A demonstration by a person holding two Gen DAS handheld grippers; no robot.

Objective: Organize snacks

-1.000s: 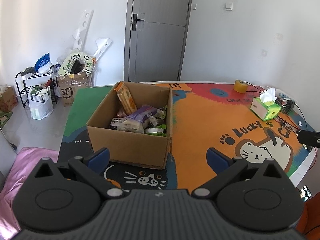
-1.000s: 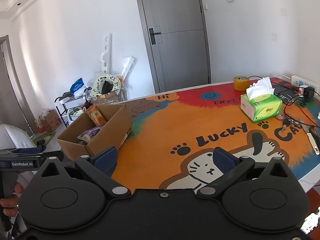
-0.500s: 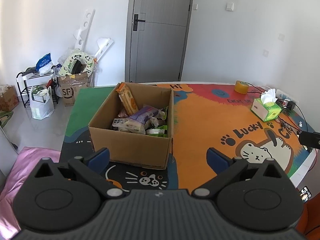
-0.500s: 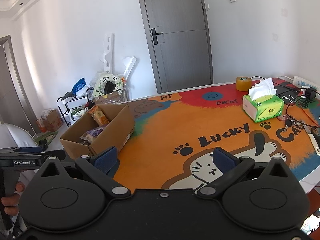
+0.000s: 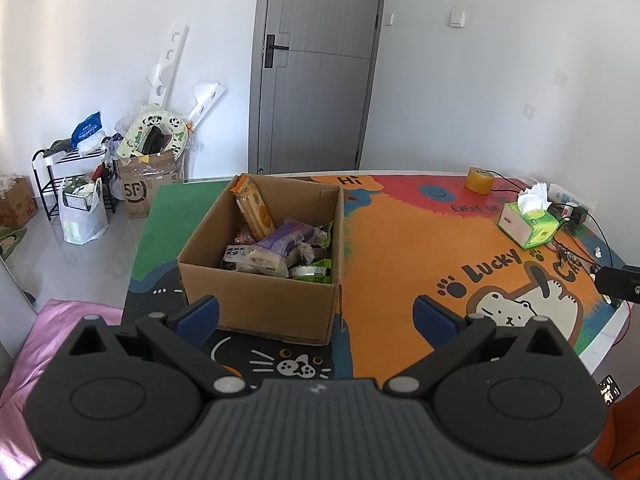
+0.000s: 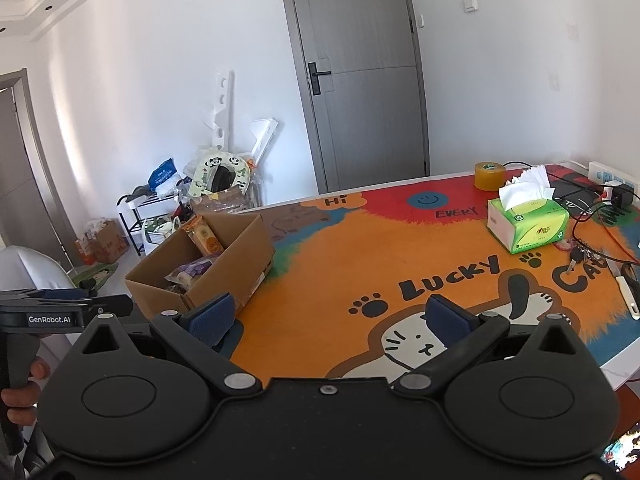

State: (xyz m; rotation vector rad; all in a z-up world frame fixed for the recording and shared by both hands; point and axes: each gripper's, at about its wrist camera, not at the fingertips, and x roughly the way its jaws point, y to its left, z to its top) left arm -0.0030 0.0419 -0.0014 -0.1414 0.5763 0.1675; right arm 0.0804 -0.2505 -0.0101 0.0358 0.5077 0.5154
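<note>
An open cardboard box (image 5: 256, 300) stands on the left part of the colourful cat mat (image 5: 384, 248). It holds several snack packs, among them an upright orange pack (image 5: 254, 208) and a purple pack (image 5: 284, 240). My left gripper (image 5: 316, 314) is open and empty, just in front of the box's near wall. My right gripper (image 6: 328, 316) is open and empty above the mat, right of the box (image 6: 224, 276), which shows at the left in the right wrist view.
A green tissue box (image 6: 528, 224), a tape roll (image 6: 490, 176), keys, cables and a power strip (image 6: 612, 180) lie at the table's right side. Floor clutter, a rack and an SF box (image 5: 148, 184) stand beyond the table's left edge. A grey door (image 5: 316, 64) is behind.
Both grippers have drawn back and risen slightly, so the box and table look a little smaller. Nothing was grasped or let go.
</note>
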